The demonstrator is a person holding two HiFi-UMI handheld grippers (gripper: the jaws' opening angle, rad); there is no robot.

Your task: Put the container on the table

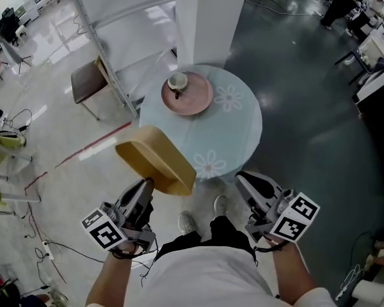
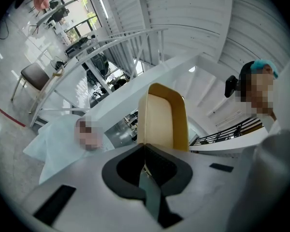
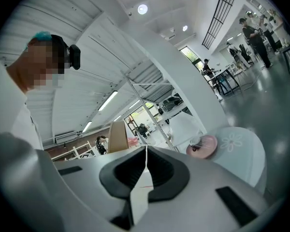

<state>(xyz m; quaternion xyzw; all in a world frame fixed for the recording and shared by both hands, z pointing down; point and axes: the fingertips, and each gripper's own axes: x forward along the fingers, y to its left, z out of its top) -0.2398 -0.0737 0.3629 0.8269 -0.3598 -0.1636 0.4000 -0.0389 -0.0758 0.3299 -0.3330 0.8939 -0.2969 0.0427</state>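
Note:
A tan oblong container (image 1: 155,159) hangs tilted in the air over the near left edge of the round table (image 1: 243,117) with its pale blue flowered cloth. My left gripper (image 1: 147,183) is shut on the container's near rim. In the left gripper view the container (image 2: 162,120) stands up from the closed jaws of that gripper (image 2: 144,147). My right gripper (image 1: 240,176) hovers at the table's near right edge, shut with nothing in it. In the right gripper view its jaws meet at the gripper (image 3: 146,149), with the container (image 3: 118,135) to the left and the table (image 3: 239,151) to the right.
A pink plate (image 1: 187,94) with a small cup (image 1: 177,81) sits on the far left of the table. A white pillar (image 1: 205,18) rises just behind it. A brown chair (image 1: 89,78) and a metal stair frame (image 1: 109,62) stand to the left. Cables (image 1: 41,248) lie on the floor.

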